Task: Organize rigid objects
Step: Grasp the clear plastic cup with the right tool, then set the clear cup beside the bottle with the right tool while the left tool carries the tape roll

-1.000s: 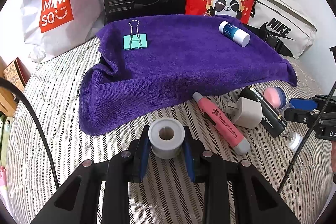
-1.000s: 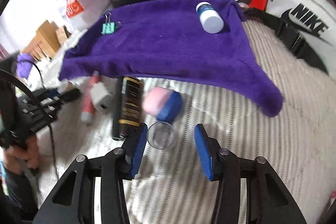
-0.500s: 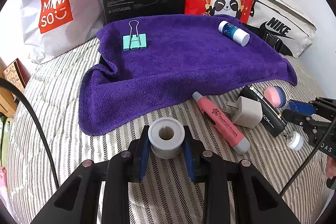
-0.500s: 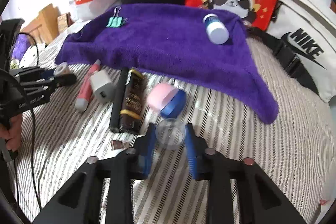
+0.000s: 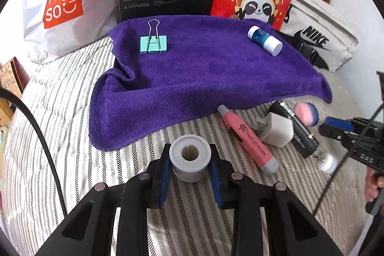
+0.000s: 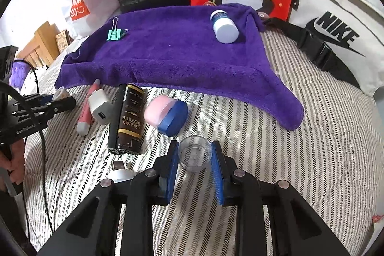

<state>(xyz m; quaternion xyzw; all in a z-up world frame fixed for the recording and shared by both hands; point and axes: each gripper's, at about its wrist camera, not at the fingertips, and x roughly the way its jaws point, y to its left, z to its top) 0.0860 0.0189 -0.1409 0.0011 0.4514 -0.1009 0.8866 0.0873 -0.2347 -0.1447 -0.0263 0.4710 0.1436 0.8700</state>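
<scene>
Across striped bedding (image 6: 312, 136) lies a purple towel (image 6: 180, 56), bags behind.

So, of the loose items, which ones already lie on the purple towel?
Only two: the teal binder clip near its left end and the blue-and-white bottle lying on its side at the right. The rest lie on the striped bedding.

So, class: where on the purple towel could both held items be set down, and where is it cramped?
The towel lies bare between the clip and the bottle, down to its front edge. Crowded: the striped bedding below its right front corner, where pink pen, charger and black case cluster.
</scene>
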